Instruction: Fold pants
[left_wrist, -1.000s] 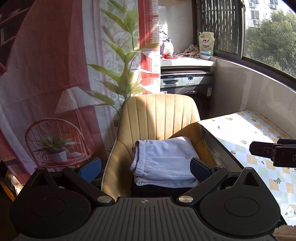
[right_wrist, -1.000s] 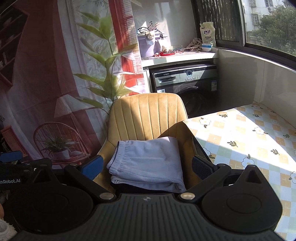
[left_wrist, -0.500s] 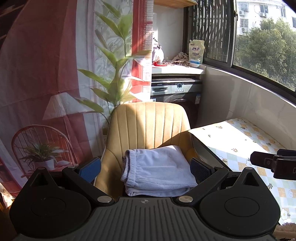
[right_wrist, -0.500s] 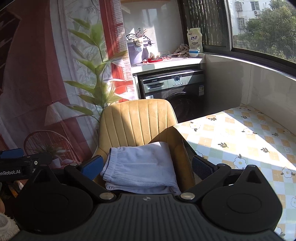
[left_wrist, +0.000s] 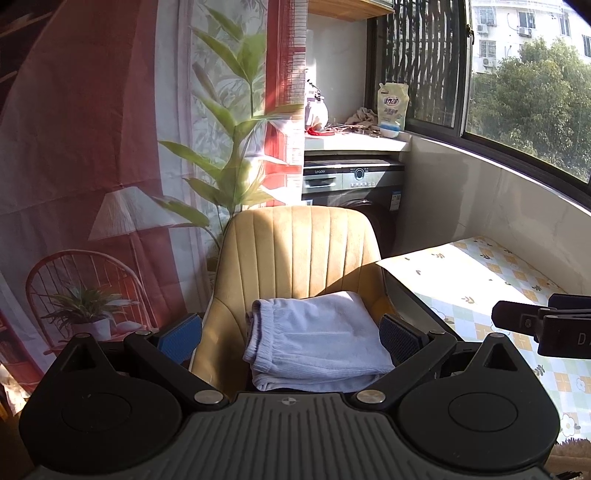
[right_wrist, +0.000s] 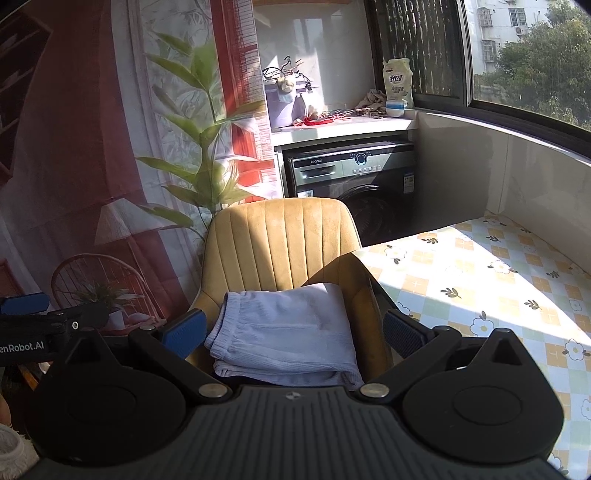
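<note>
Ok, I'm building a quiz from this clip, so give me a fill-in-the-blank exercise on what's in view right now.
1. The folded pants lie on the seat of the yellow ____.
2. Both the left gripper and the right gripper are ____, holding nothing.
3. The detergent pouch stands on the counter above the ____ machine.
4. The table has a checked, ____-patterned cloth.

Missing words: chair; open; washing; flower

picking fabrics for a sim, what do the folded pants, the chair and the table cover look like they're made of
Folded pants: soft pale lavender knit, probably cotton jersey; fine ribbing, gathered waistband, matte.
Chair: mustard upholstery, likely velvet or suede-like; vertical channel stitching, soft sheen in sunlight.
Table cover: smooth printed sheet with flowers and checks, possibly vinyl or oilcloth; it lies flat and reflects the sun brightly.
</note>
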